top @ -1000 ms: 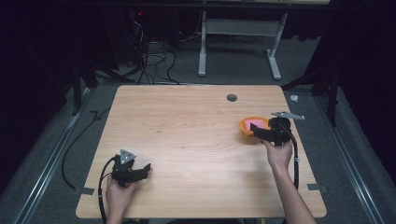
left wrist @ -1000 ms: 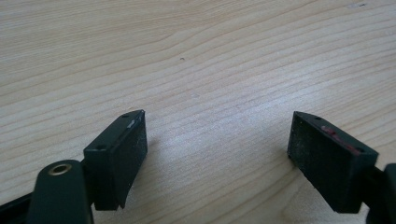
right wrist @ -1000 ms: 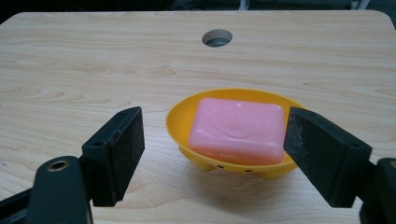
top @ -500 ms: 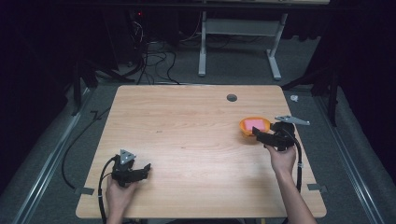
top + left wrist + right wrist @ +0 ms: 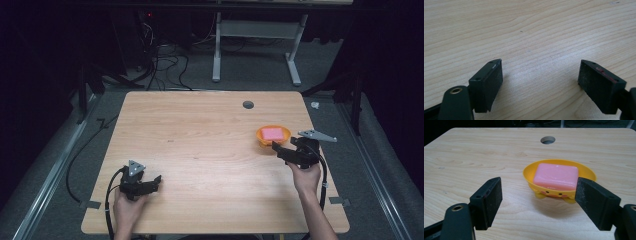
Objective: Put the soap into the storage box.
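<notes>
High view: right gripper (image 5: pixel 278 148) now sits just short of the yellow dish (image 5: pixel 273 135), pulled back toward the person's edge since the earlier frame, when it hung over the dish. Pink soap (image 5: pixel 273 133) lies in the dish, right half of the table (image 5: pixel 200 130). Left gripper (image 5: pixel 152 182) unmoved near the front left.

Left gripper view: 2 jaws wide apart, nothing between, bare wood.

Right gripper view: jaws have just been closing, yet stand apart and empty; dish and soap beyond them.
</notes>
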Demonstrator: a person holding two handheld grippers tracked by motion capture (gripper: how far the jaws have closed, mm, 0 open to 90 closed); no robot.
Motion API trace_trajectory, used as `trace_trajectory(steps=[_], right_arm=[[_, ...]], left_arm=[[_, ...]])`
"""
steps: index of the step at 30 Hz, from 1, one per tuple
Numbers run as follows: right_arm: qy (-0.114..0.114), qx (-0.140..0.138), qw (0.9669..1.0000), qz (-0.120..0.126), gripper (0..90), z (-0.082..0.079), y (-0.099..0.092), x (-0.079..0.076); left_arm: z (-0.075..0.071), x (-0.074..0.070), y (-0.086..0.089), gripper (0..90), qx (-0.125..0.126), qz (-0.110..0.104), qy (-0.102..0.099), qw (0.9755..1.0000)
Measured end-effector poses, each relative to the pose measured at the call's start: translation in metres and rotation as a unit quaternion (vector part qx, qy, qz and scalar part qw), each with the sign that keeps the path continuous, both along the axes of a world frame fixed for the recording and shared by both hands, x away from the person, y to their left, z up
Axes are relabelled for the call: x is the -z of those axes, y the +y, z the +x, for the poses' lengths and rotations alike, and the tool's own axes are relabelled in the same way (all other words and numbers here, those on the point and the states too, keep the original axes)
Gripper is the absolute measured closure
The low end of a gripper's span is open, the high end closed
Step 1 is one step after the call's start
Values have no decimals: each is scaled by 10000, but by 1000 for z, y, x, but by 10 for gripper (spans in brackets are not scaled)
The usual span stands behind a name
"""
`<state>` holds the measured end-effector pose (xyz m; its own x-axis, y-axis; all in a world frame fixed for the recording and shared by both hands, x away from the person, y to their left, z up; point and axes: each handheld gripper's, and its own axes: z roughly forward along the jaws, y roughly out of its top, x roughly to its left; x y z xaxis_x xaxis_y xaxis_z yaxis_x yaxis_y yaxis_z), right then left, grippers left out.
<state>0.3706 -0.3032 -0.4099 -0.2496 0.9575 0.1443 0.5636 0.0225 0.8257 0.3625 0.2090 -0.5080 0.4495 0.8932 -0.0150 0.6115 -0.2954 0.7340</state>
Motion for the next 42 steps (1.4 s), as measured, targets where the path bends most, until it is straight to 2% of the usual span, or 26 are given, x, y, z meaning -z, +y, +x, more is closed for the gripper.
trace_trajectory(steps=[19, 24, 42], right_arm=[[-22, -130, 9998, 131, 227, -19, 0, 11], [-41, -221, 9997, 4, 232, -24, 6, 15], [11, -531, 9986, 27, 236, -28, 28, 31]], left_arm=[[0, 0, 0, 202, 2, 2, -1, 10000], [0, 0, 0, 202, 2, -2, -14, 10000], [0, 0, 0, 202, -7, -12, -19, 10000]])
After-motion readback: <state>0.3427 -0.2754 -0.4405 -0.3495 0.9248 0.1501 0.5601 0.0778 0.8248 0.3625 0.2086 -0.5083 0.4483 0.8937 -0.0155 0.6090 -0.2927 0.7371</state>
